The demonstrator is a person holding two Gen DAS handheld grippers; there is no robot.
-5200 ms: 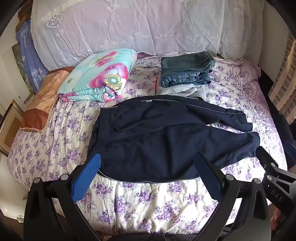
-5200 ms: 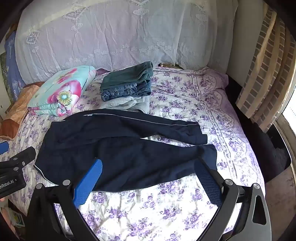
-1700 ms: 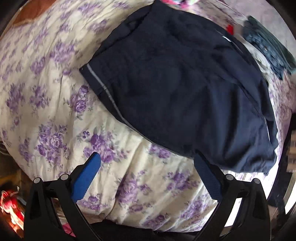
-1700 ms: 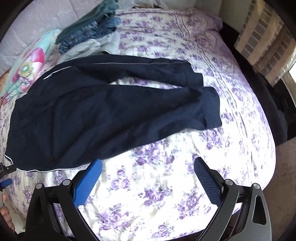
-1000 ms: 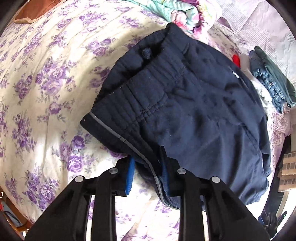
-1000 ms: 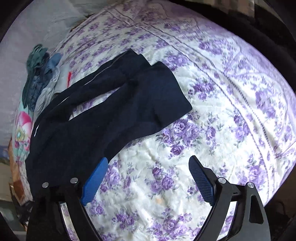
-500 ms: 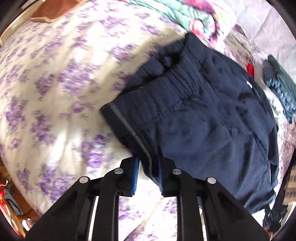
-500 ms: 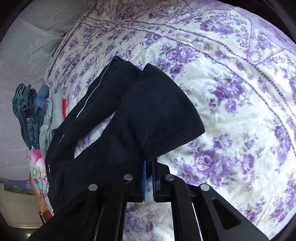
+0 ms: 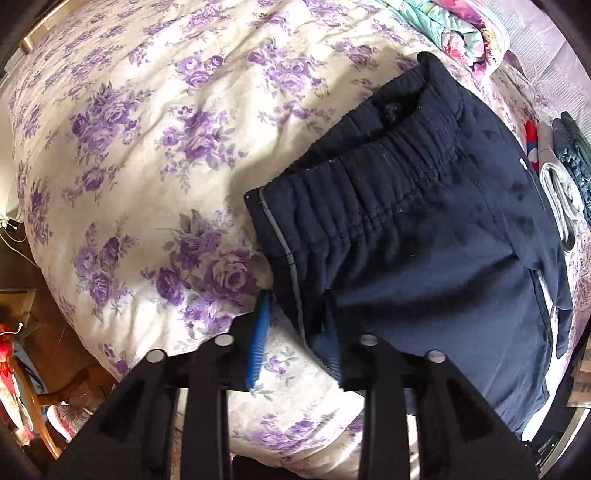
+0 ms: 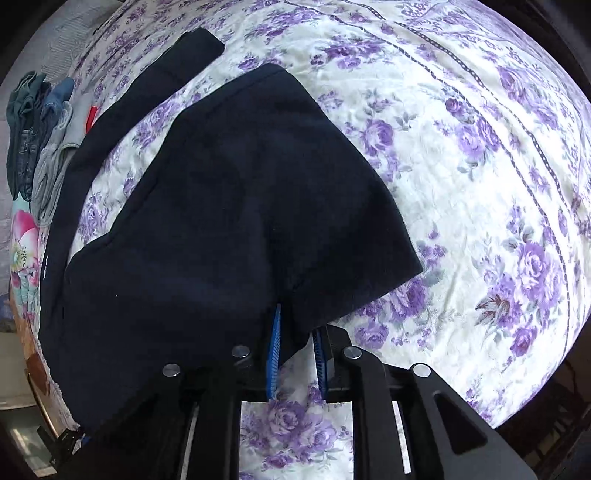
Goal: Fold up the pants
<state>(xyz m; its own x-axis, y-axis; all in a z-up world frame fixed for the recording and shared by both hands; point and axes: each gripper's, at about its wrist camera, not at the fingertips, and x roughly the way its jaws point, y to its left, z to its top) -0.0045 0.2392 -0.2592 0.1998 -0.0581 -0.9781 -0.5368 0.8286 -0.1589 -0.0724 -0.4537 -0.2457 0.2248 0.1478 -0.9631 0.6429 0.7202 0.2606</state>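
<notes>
Dark navy pants (image 9: 424, 236) lie on a bed with a purple-flowered cover (image 9: 147, 147). My left gripper (image 9: 295, 328) is shut on the near side seam just below the elastic waistband (image 9: 369, 184), which is lifted and bunched. In the right wrist view my right gripper (image 10: 297, 332) is shut on the near edge of the closer leg end of the pants (image 10: 229, 206), raising it off the cover. The other leg (image 10: 147, 92) lies flat beyond it.
A stack of folded jeans and grey clothes (image 10: 33, 122) and a folded flowered blanket (image 9: 465, 26) lie behind the pants. The bed's edge drops away on the left (image 9: 48, 295) and on the right (image 10: 546, 369).
Both grippers came down from open above the bed and closed, the left on the waist side seam, the right on the leg end. Both parts of the pants have lifted since half a second ago.
</notes>
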